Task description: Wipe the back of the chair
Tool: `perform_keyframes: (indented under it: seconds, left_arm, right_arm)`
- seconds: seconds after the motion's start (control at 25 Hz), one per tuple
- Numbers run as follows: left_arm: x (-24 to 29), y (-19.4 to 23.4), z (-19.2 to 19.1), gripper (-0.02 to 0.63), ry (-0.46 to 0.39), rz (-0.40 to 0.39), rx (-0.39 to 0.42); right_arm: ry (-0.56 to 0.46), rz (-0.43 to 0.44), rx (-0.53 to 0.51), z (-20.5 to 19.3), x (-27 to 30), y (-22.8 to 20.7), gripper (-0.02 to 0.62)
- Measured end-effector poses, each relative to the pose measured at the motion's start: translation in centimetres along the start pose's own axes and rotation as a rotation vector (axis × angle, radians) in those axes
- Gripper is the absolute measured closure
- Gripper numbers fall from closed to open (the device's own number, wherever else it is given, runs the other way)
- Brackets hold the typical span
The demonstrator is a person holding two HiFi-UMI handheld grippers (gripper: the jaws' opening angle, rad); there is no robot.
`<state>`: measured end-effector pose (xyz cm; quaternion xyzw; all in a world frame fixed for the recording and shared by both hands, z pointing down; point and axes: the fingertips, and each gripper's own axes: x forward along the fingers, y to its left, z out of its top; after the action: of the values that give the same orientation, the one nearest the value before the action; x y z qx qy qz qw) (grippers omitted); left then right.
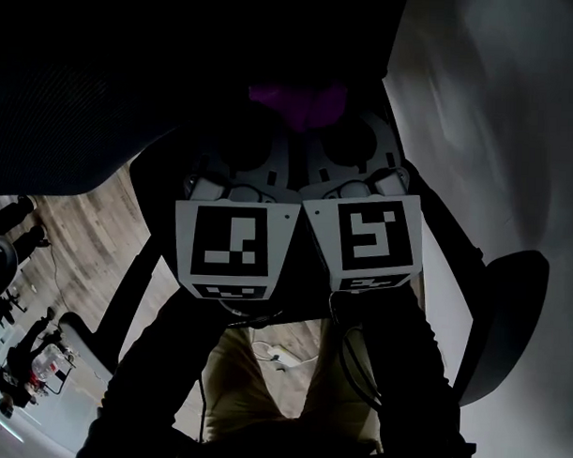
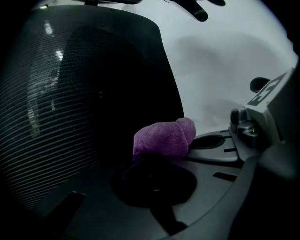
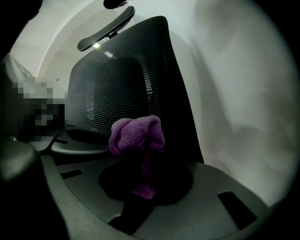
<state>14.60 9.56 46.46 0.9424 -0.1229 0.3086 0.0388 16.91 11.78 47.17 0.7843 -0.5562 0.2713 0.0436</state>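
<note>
A black mesh chair back rises close in front of both grippers; in the right gripper view the chair back stands behind the jaws with a headrest above it. A bunched purple cloth sits at the tips of my right gripper, which is shut on it, with a strip of cloth hanging down between the jaws. In the left gripper view the cloth lies against the dark tips of my left gripper, which looks shut on its edge. In the head view the cloth shows just ahead of the two marker cubes, side by side.
A pale wall runs along the right, close behind the chair. A dark armrest sticks out at the lower right. Wooden floor and a white power strip lie below. Distant people stand at the lower left.
</note>
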Motion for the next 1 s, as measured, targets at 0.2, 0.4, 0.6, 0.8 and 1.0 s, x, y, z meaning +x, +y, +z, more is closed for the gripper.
perform_keyframes:
  seconds: [0.2, 0.4, 0.6, 0.8, 1.0]
  left_arm:
    - [1.5, -1.6, 1.1, 0.598, 0.000, -0.048, 0.029]
    - [3.2, -3.2, 1.6, 0.598, 0.003, -0.094, 0.057]
    - [4.0, -5.4, 2.8, 0.598, 0.008, -0.149, 0.077]
    - [3.9, -5.7, 1.9, 0.597, 0.008, -0.174, 0.084]
    - [3.7, -5.9, 1.0, 0.597, -0.001, -0.192, 0.075]
  right_arm:
    - [-0.006, -0.039, 0.013, 0.5, -0.5, -2.4, 0.541]
    - [-0.009, -0.079, 0.028, 0.3, -0.8, -4.5, 0.541]
    - [-0.015, -0.124, 0.028, 0.7, -2.2, -6.7, 0.541]
    - [-0.013, -0.161, 0.032, -0.3, -2.4, -6.8, 0.541]
    - [-0.012, -0.195, 0.043, -1.1, -2.7, -6.5, 0.541]
